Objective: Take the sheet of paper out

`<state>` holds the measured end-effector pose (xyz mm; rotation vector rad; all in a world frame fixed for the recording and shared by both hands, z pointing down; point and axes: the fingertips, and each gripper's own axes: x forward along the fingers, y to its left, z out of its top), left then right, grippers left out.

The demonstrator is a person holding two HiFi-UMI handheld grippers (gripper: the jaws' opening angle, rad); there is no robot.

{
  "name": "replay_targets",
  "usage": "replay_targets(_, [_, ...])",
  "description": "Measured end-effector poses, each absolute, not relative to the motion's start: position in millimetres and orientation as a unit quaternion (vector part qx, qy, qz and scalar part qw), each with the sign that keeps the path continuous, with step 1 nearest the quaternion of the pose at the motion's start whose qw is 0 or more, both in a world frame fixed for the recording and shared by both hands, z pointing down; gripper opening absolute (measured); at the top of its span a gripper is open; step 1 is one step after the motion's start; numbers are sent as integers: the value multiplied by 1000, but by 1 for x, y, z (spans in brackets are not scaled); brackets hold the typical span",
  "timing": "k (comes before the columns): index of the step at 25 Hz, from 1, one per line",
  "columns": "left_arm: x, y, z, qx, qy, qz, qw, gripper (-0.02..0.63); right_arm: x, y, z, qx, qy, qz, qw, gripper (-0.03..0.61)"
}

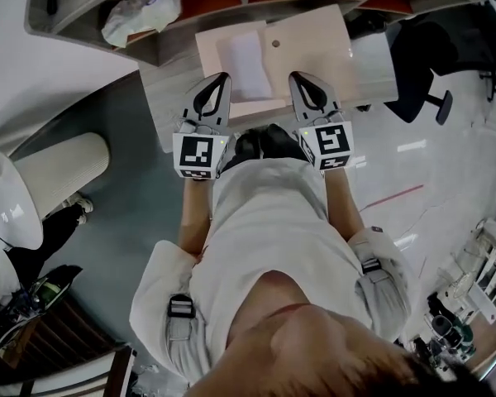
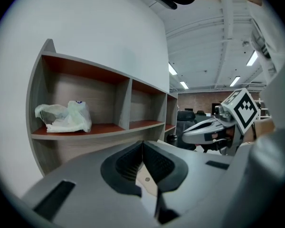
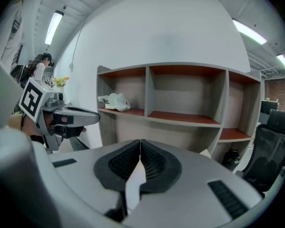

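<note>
On the grey desk (image 1: pixel 161 98) lies a flat beige folder (image 1: pixel 310 40) with a small round stud, and a white sheet of paper (image 1: pixel 244 60) rests on its left half. Both grippers hover side by side over the desk's near edge. The left gripper (image 1: pixel 224 77) (image 2: pixel 142 144) has its tip at the sheet's near left corner, jaws shut and empty. Over the folder's near edge, right of the sheet, is the right gripper (image 1: pixel 295 77) (image 3: pixel 140 141), also shut with nothing between its pads. Each gripper shows in the other's view: the right gripper (image 2: pixel 185 137), the left gripper (image 3: pixel 94 117).
A shelf unit (image 3: pixel 180 118) with red-brown boards stands behind the desk; a crumpled white plastic bag (image 1: pixel 140 11) (image 2: pixel 64 118) (image 3: pixel 114 101) lies in its left compartment. A black office chair (image 1: pixel 422 73) (image 3: pixel 270 146) is at the right. A grey padded seat (image 1: pixel 58 168) sits left of the person.
</note>
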<state>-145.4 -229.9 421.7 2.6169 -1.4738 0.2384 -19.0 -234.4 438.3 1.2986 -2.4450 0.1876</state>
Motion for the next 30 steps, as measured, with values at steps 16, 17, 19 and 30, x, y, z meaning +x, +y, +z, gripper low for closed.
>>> replay_targets(16, [-134,-260,501,851,-503,106,111,23,-30,-255,530,394,-880,88,252,21])
replay_targets(17, [-133,-260,508,851,-501,104,118,25,-30,-258,537,392,-880,87,255,21])
replay_targets(19, [-129,-260,523,850,-498,102,134,25,-28,-263,554,391,-877,89,265,21])
replay_targets(30, [-113,-267,589,842,-491,125,186,25,-26,-280,631,369,-866,156,299,21])
